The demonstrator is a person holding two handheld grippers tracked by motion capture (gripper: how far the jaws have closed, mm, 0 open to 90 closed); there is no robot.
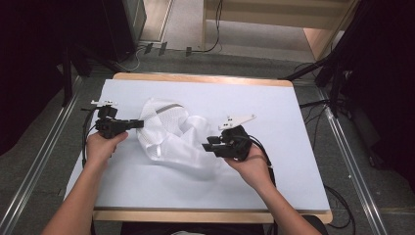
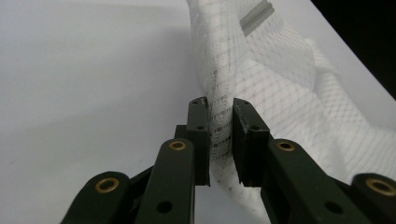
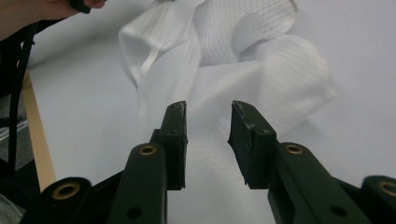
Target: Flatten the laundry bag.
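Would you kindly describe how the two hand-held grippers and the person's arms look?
Both are black. The left hand-held gripper and the right hand-held gripper each carry a pale three-cornered plate on top and trail a black cable. In the gripper views, each has two flat black jaws on linkage arms with brass-coloured pivot rings. The forearms are bare, with no sleeves or gloves in sight.

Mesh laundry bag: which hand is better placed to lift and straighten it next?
Probably the left. The left gripper has the white mesh bag edge between its jaws, while the right gripper is open with nothing between its jaws, just short of the bag.
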